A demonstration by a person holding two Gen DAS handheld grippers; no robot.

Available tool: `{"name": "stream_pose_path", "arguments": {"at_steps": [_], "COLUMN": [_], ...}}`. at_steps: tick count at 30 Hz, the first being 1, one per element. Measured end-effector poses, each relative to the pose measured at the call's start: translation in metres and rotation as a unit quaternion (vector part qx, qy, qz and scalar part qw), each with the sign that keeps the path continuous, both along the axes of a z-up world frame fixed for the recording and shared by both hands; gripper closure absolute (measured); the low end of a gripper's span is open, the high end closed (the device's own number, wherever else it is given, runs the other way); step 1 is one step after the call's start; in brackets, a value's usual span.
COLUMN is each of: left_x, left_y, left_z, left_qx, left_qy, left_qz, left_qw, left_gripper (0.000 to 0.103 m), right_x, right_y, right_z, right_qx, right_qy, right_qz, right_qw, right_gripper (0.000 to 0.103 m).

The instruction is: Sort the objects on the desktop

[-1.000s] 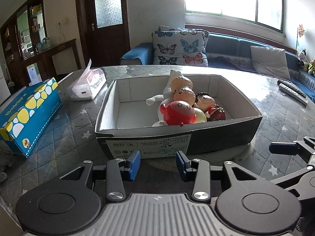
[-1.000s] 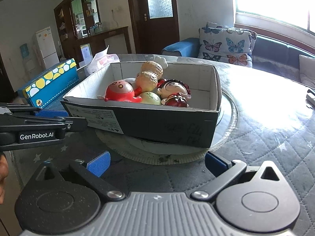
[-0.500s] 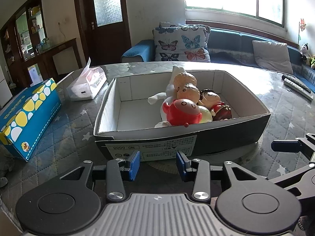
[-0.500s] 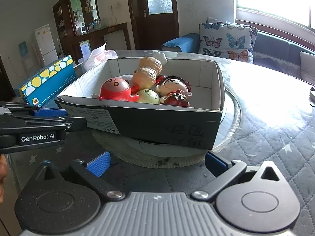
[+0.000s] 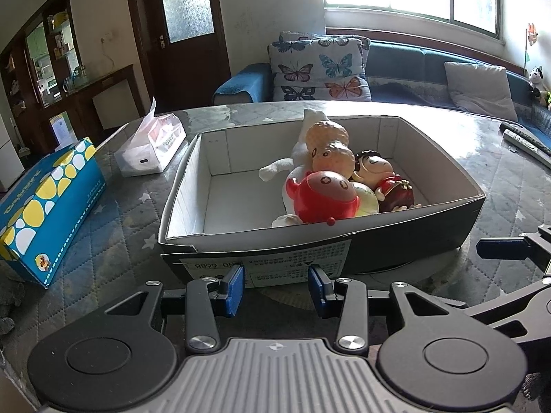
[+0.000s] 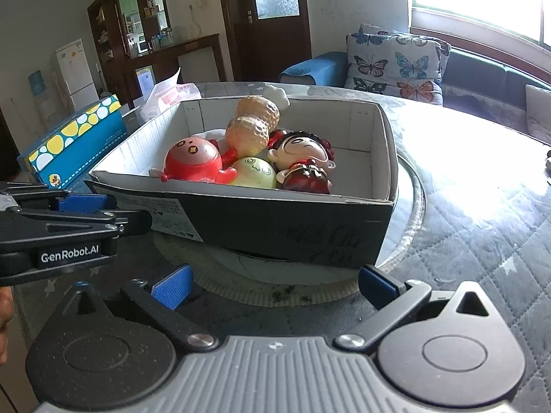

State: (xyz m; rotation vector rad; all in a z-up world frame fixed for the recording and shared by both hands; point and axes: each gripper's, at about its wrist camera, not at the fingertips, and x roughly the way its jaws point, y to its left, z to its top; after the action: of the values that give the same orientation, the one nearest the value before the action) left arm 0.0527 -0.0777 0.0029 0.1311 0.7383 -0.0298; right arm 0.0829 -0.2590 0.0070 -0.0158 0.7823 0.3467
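Note:
A black cardboard box [image 5: 406, 244] with a white inside [image 6: 292, 227] stands on a round disc on the table. In it lie a red round toy [image 5: 323, 199] [image 6: 193, 161], a peanut-shaped toy [image 5: 330, 148] [image 6: 253, 124], a dark-haired doll in red [image 5: 385, 179] [image 6: 303, 161], a yellow-green ball toy [image 6: 253, 172] and a white soft toy [image 5: 296, 161]. My left gripper [image 5: 276, 289] is open and empty just before the box's near wall. My right gripper [image 6: 273, 285] is wide open and empty, low before the box's corner.
A blue tissue box with yellow and white dots [image 5: 44, 203] [image 6: 75, 141] lies at the left. A white tissue pack [image 5: 151, 144] lies behind it. Remote controls [image 5: 523, 137] lie at the far right. The quilted table cover [image 6: 482, 213] extends to the right.
Both grippers have risen and edged closer to the box, so its inside shows more. Their jaws have not changed. The toys have not moved.

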Motion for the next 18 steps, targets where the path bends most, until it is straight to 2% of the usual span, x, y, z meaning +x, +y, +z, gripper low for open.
{"name": "stream_pose_path", "arguments": {"at_steps": [18], "left_x": [0.009], "left_y": [-0.002], "left_z": [-0.005], "left_qx": [0.009], "left_qy": [0.013], "left_qz": [0.006], "left_qw": [0.9999], "left_gripper": [0.061], "right_x": [0.013], "right_y": [0.003], "right_z": [0.0], "right_qx": [-0.012], "right_qy": [0.005], "right_qz": [0.002], "right_qw": [1.0], "right_gripper": [0.0]}}
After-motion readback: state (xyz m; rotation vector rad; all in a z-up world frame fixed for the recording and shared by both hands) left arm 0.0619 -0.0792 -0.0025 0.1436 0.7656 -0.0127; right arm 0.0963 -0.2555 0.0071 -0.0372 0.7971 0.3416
